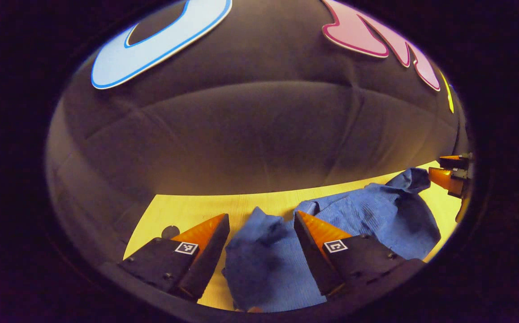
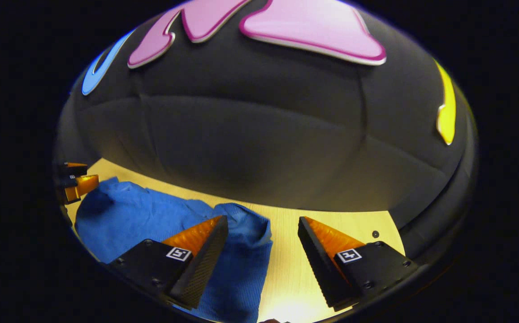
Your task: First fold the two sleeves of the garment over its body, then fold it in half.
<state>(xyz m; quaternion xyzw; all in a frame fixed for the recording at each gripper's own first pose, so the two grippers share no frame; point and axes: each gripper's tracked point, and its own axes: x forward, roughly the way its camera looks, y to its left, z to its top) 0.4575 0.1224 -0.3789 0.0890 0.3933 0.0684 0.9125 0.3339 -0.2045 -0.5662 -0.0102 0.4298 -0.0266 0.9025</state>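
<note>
Mostly hidden garment, two spread grippers

Partly covered by my fingers, one blue garment (image 1: pixel 358 211) lies crumpled on the wooden table (image 1: pixel 188 211), sleeves indistinguishable. Both my left gripper (image 1: pixel 261 220) and right gripper (image 2: pixel 263 222) stand apart, holding nothing.

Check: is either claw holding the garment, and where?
Nothing is held. Left claw and right claw are both open over the blue garment on the table.

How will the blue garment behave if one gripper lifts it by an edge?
The blue garment will probably flop and drape: it already lies in soft bunched folds on the table. Its knit-looking ribbed surface suggests it will not slip easily. It seems light, so pushing may wrinkle it rather than slide it.
</note>
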